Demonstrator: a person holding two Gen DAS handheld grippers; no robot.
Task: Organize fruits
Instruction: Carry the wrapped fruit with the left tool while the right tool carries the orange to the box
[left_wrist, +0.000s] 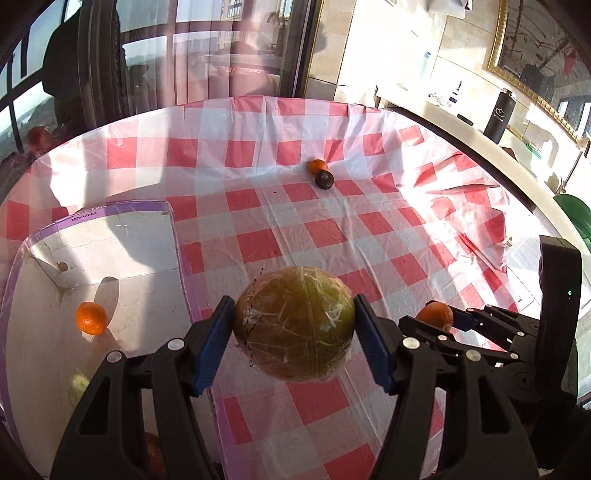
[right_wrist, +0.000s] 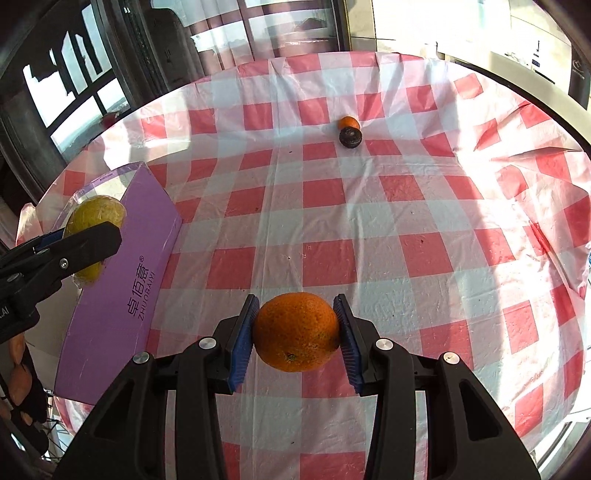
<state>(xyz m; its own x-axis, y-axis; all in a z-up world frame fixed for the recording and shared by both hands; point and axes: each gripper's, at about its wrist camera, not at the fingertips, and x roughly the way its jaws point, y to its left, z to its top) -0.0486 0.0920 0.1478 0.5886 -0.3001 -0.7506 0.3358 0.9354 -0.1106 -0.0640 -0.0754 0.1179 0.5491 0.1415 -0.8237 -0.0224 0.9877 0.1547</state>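
Note:
My left gripper (left_wrist: 294, 325) is shut on a large yellow-green pomelo in clear wrap (left_wrist: 293, 323), held above the table beside the purple-edged white box (left_wrist: 110, 236). The pomelo also shows in the right wrist view (right_wrist: 94, 218), above the box (right_wrist: 122, 295). My right gripper (right_wrist: 295, 330) is shut on an orange (right_wrist: 296, 330), held above the checked cloth; that orange shows in the left wrist view (left_wrist: 435, 314). A small orange (left_wrist: 91, 317) and a pale fruit (left_wrist: 78, 384) lie in the box. Far off lie a small orange (left_wrist: 317, 165) and a dark round fruit (left_wrist: 324, 180).
A red-and-white checked cloth (right_wrist: 406, 240) covers the round table. The far pair of fruits also shows in the right wrist view: orange (right_wrist: 348, 122), dark fruit (right_wrist: 351, 137). A black bottle (left_wrist: 498, 114) stands on the counter behind. Windows and curtains lie beyond the far edge.

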